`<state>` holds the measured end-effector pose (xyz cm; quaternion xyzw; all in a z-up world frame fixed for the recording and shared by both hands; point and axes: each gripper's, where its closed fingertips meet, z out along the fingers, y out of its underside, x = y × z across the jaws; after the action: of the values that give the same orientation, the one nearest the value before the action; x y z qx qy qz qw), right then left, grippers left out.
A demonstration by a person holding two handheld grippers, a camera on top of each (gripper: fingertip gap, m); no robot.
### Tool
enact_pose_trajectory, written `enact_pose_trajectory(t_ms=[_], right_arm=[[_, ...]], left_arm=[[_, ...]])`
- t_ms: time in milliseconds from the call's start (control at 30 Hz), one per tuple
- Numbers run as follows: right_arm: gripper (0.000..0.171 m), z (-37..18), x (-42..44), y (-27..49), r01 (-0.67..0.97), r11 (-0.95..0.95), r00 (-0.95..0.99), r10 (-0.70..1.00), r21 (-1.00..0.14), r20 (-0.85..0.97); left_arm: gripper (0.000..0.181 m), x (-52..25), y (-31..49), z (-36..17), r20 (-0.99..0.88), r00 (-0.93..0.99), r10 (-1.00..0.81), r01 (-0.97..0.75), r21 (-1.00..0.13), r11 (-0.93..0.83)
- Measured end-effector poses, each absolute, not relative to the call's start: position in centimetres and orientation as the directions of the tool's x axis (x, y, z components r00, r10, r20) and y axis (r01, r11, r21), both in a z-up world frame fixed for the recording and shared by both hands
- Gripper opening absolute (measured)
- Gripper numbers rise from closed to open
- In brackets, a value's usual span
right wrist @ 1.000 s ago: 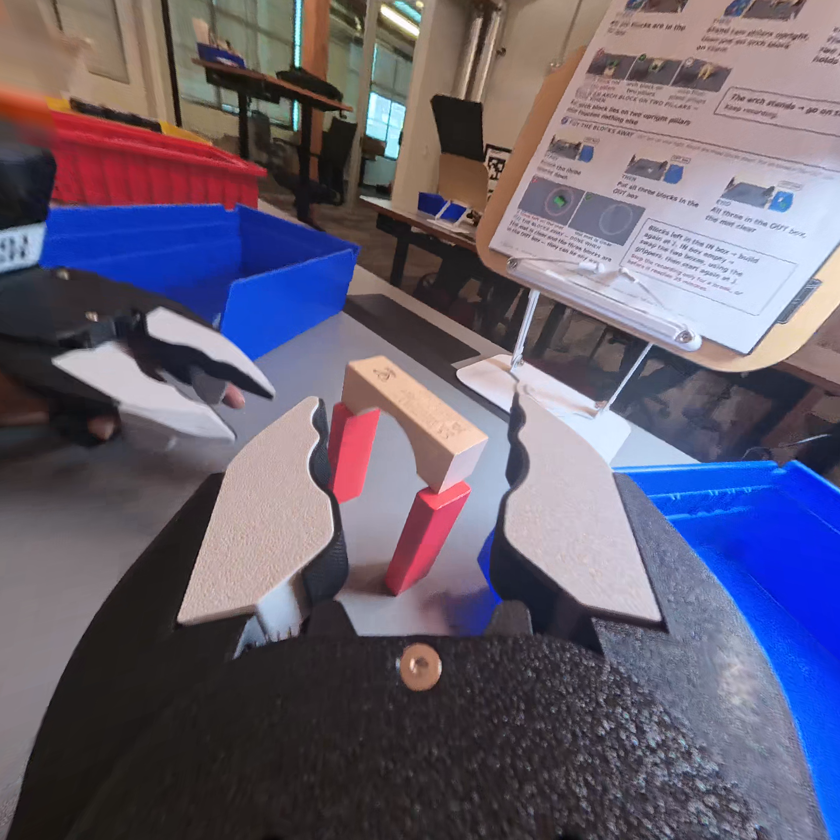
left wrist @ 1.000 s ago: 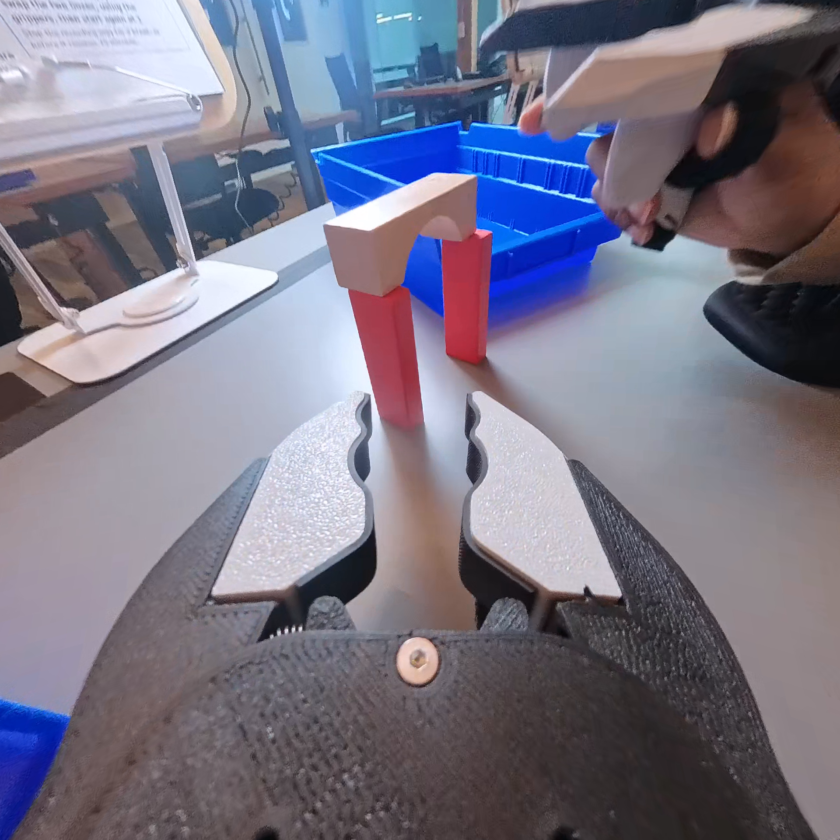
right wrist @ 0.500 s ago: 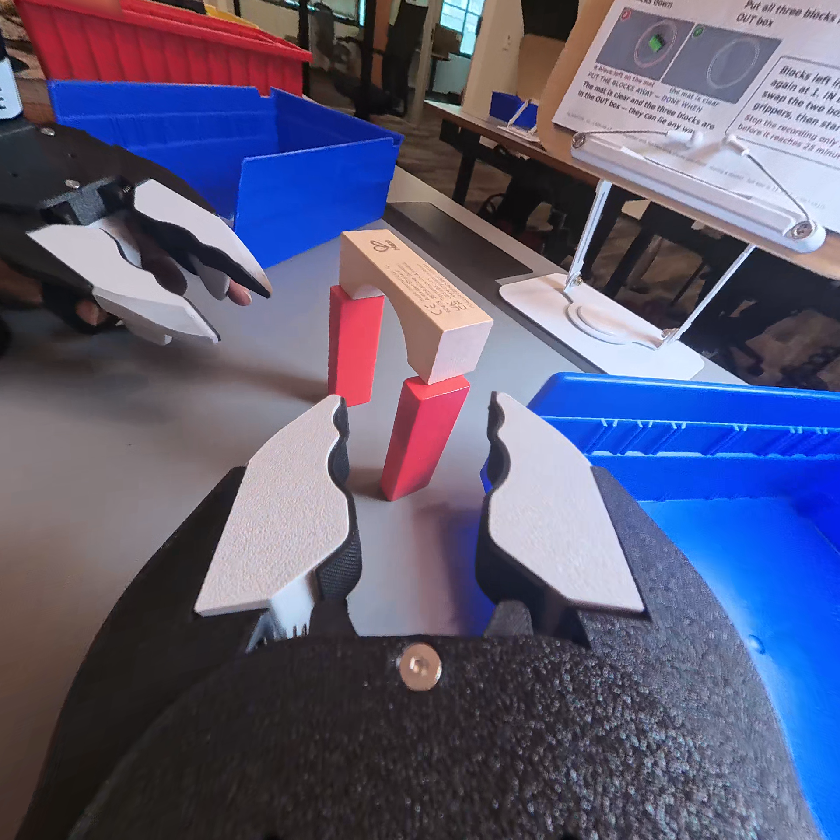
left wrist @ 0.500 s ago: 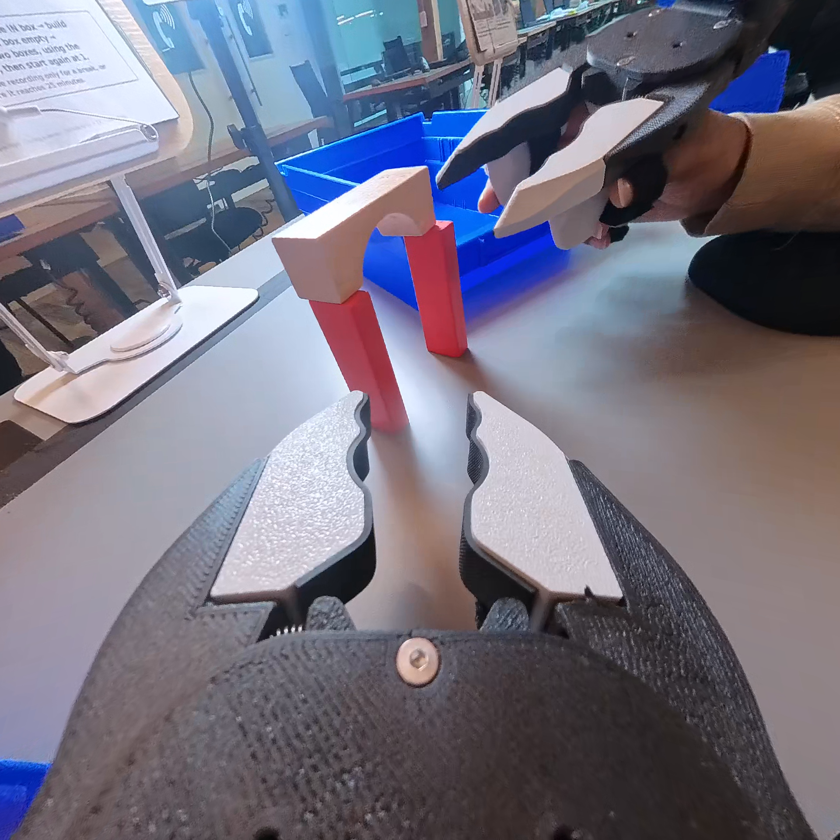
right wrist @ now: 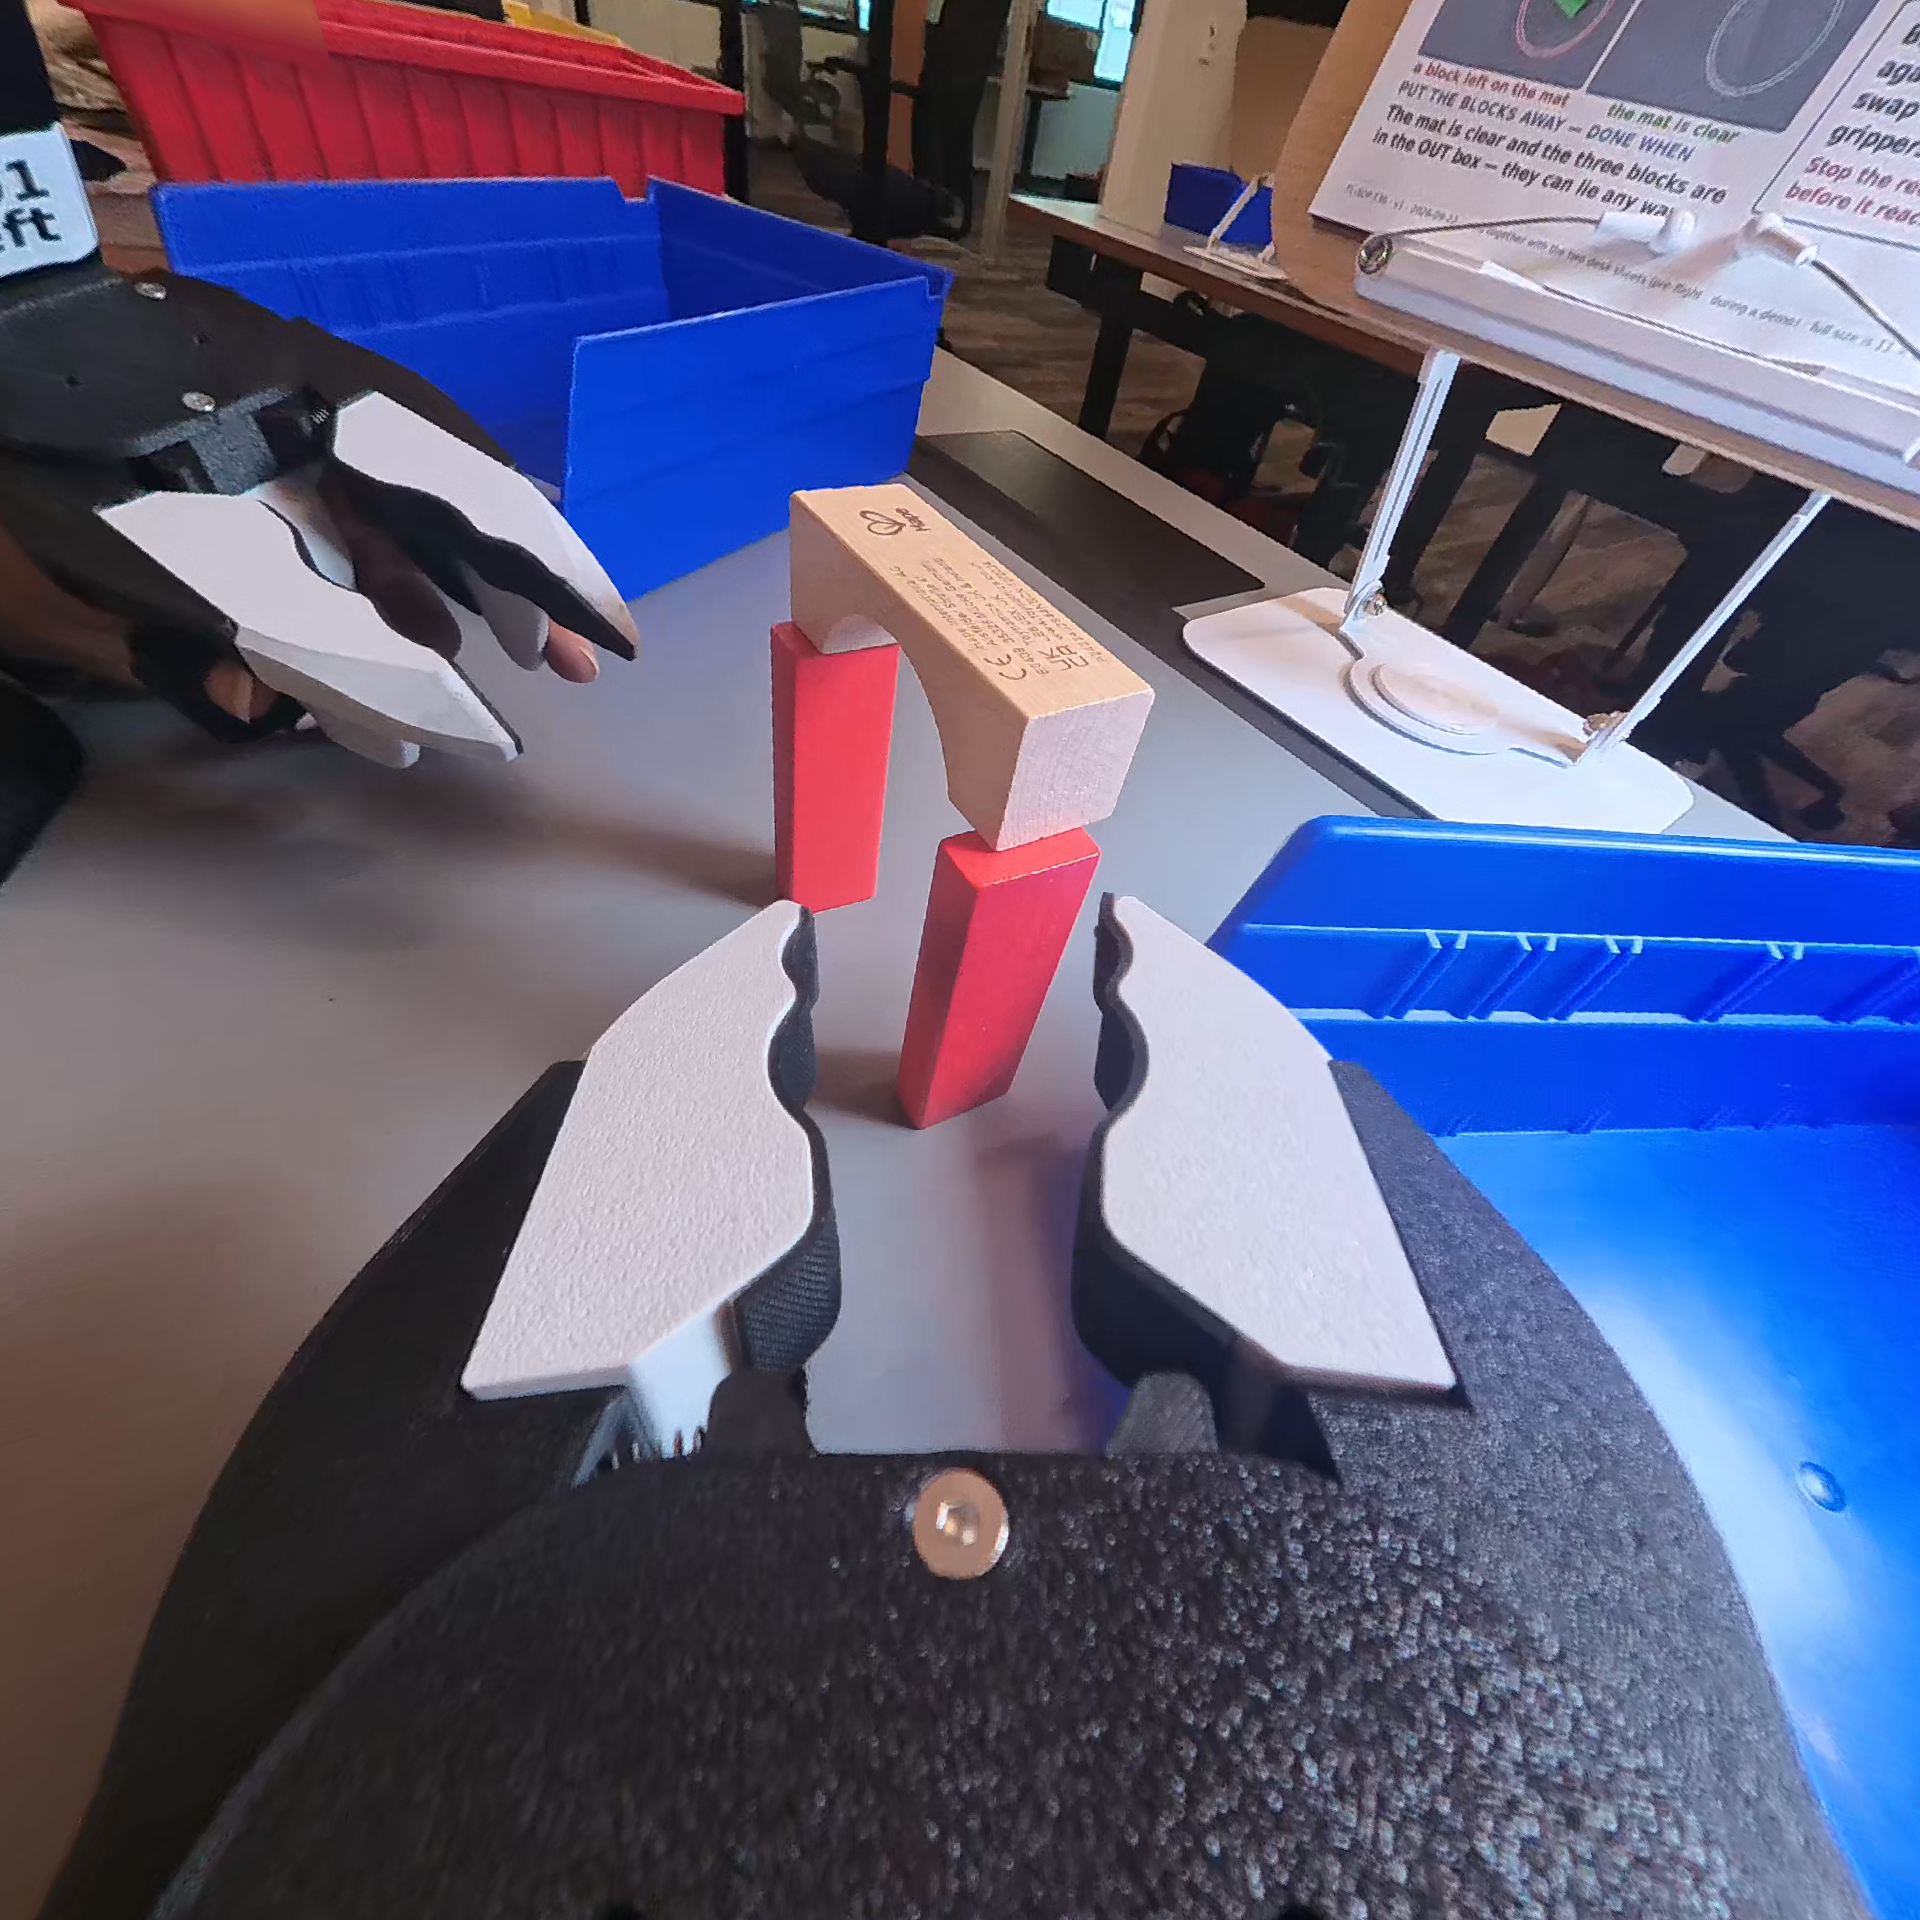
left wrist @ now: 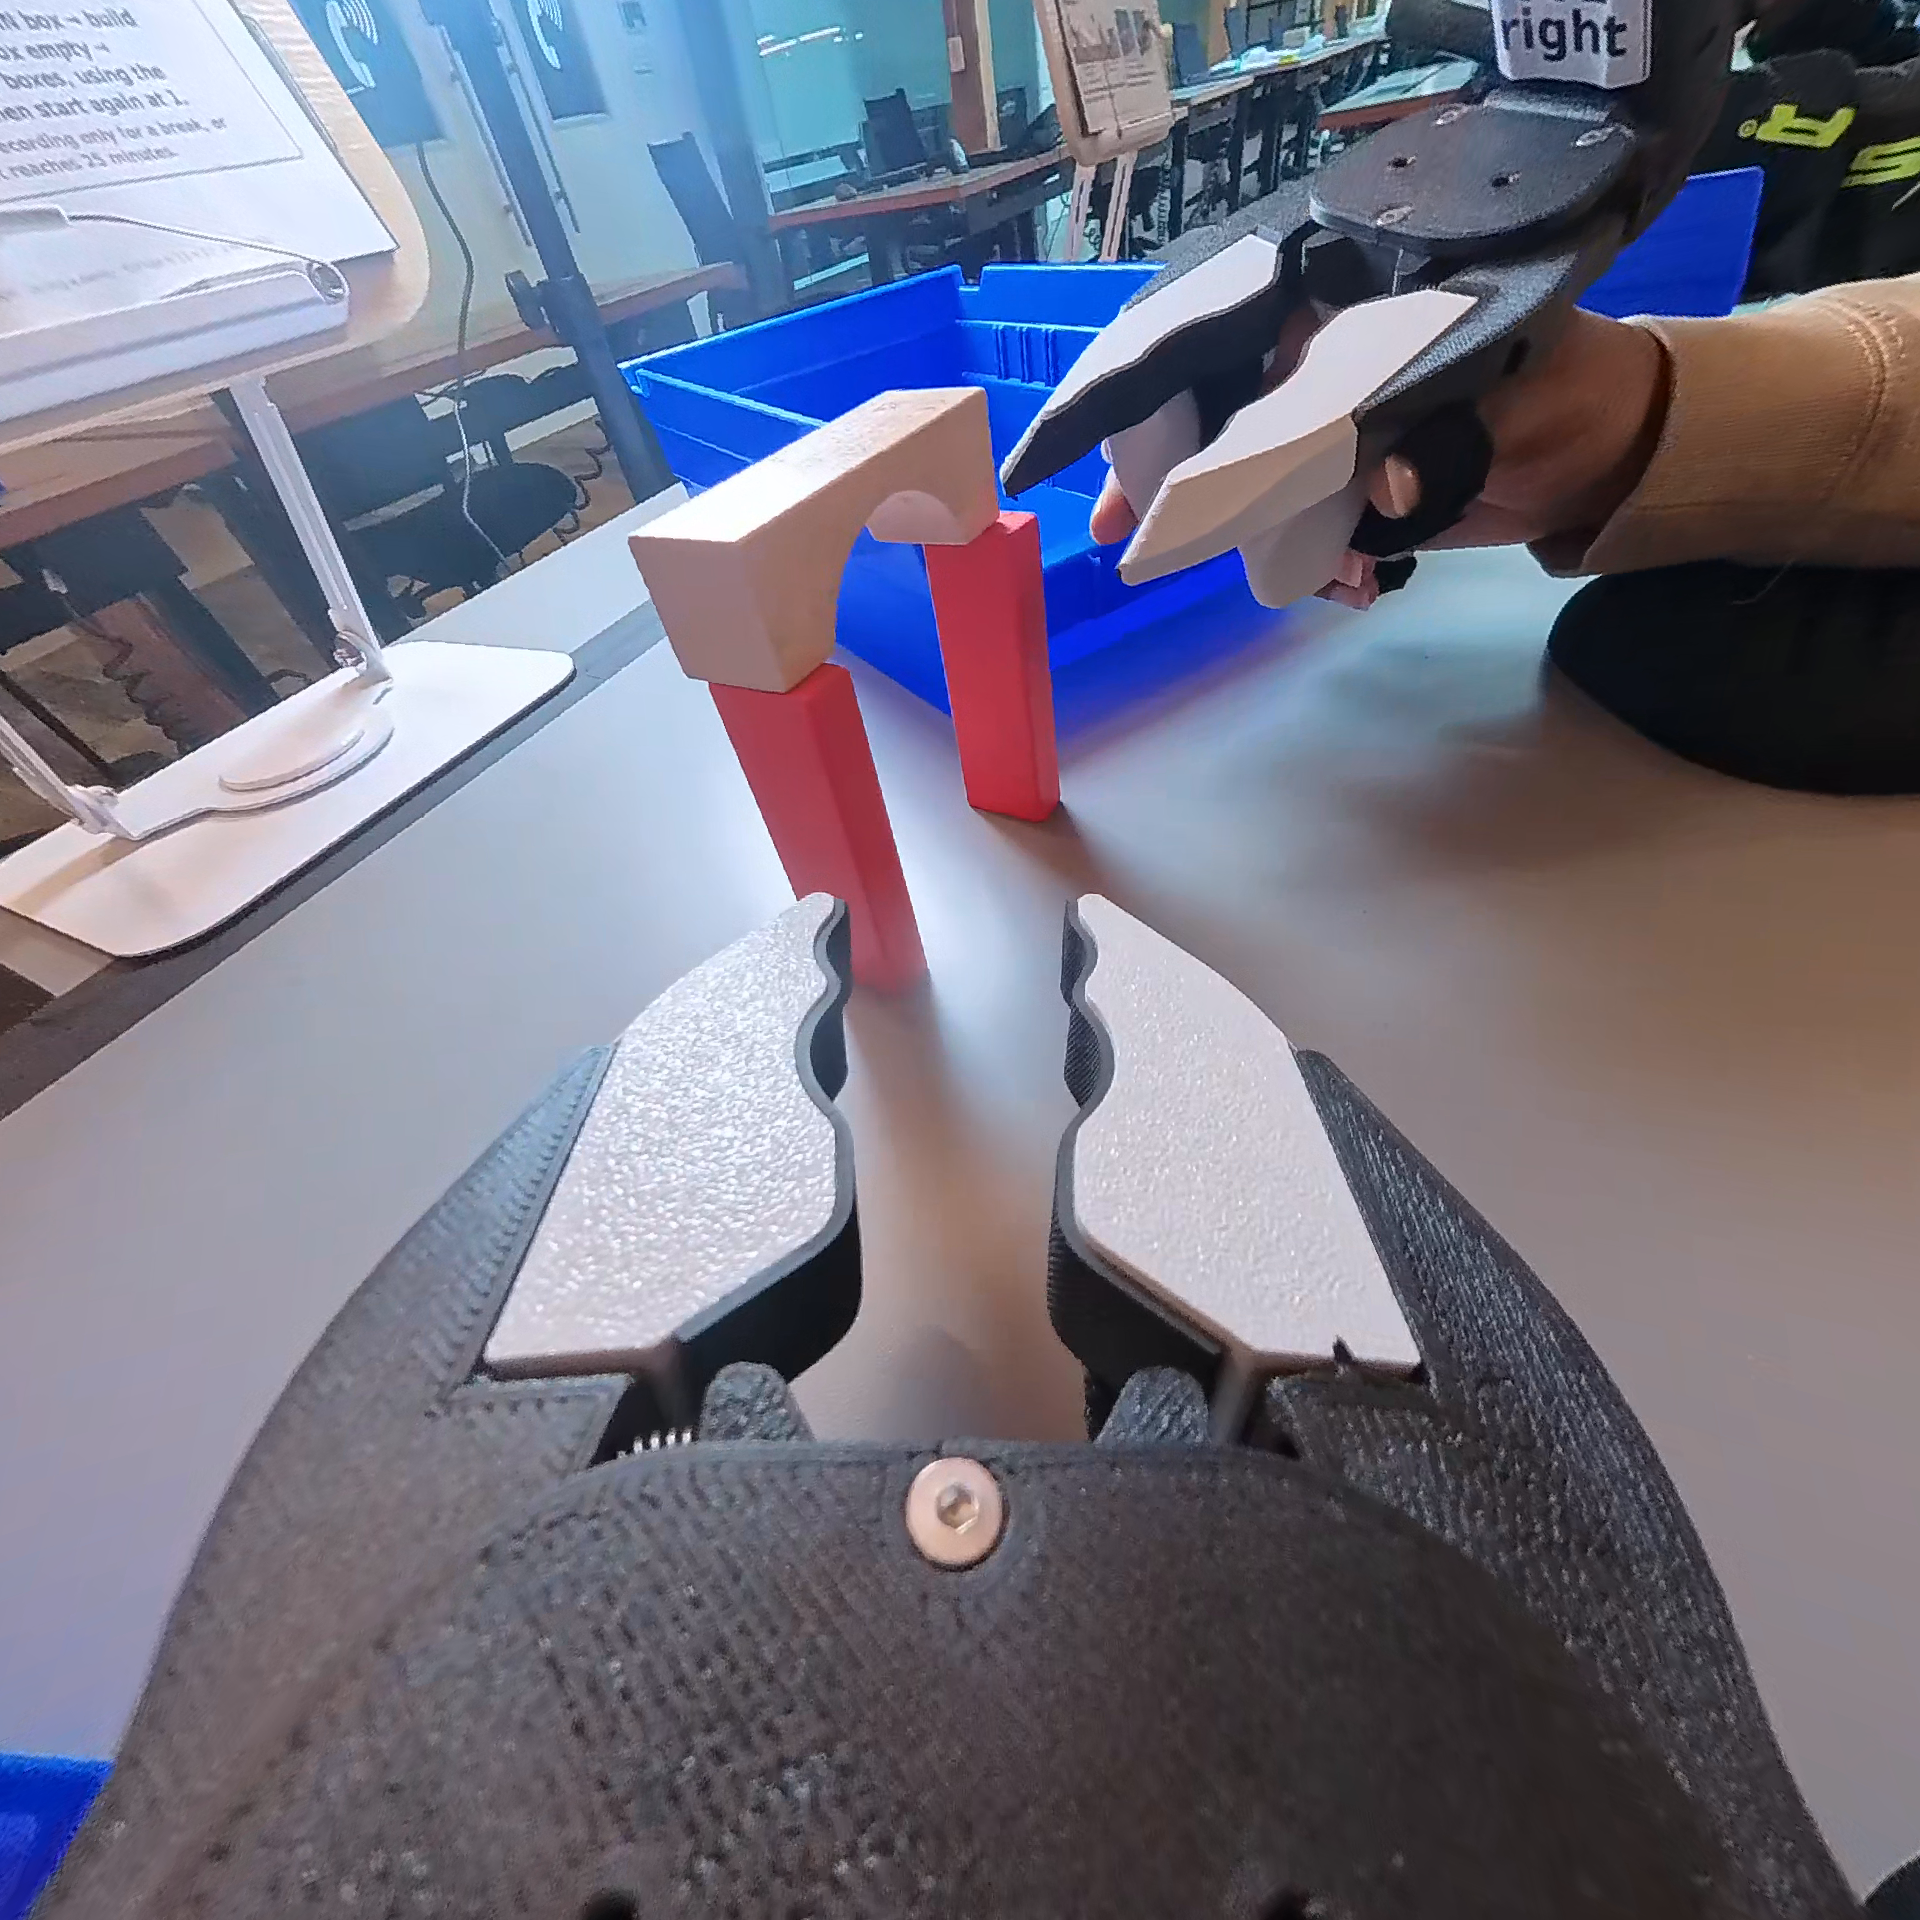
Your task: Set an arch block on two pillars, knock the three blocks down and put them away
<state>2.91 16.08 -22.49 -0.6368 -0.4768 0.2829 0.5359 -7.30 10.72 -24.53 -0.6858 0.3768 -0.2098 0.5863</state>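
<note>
- Left wrist view: the left claw [left wrist: 956, 956] gapes empty, tips just short of the near red pillar [left wrist: 821, 821].
- Right claw [right wrist: 951, 971] is spread, empty, flanking the other red pillar [right wrist: 987, 987] without touching.
- One wooden arch [right wrist: 966, 665], with small print on its top, rests across two upright pillars on the grey table [left wrist: 1455, 1039].
- Two blue bins: one [right wrist: 1621, 1039] beside the right claw, one [right wrist: 644, 343] behind the left; bare table lies between them.

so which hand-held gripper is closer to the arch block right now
Right, as far as the pictures show. The right hand-held gripper hovers open at the height of the arch block, just beside its far end. The left hand-held gripper sits open lower, near a red pillar's base.
</note>
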Motion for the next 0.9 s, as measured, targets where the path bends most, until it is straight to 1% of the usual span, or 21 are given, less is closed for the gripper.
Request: enact_pose_trajectory(t_ms=[433, 633, 900], right_arm=[[0.05, -23.2, 2.9, 16.1, 0.323, 0.007, 0.38, 0.915, -0.947, 0.136], [0.039, -23.9, 2.8, 16.2, 0.352, -0.002, 0.381, 0.914, -0.936, 0.141], [0.041, -25.0, 2.3, 16.4, 0.379, -0.036, 0.378, 0.918, -0.925, 0.12]], left_arm=[[0.04, -7.2, 10.6, -24.7, -0.162, 0.617, -0.77, -0.286, -0.958, -0.028], [0.04, -7.0, 10.5, -24.9, -0.166, 0.608, -0.776, -0.299, -0.954, -0.03], [0.04, -7.0, 10.5, -24.8, -0.165, 0.612, -0.774, -0.293, -0.956, -0.028]])
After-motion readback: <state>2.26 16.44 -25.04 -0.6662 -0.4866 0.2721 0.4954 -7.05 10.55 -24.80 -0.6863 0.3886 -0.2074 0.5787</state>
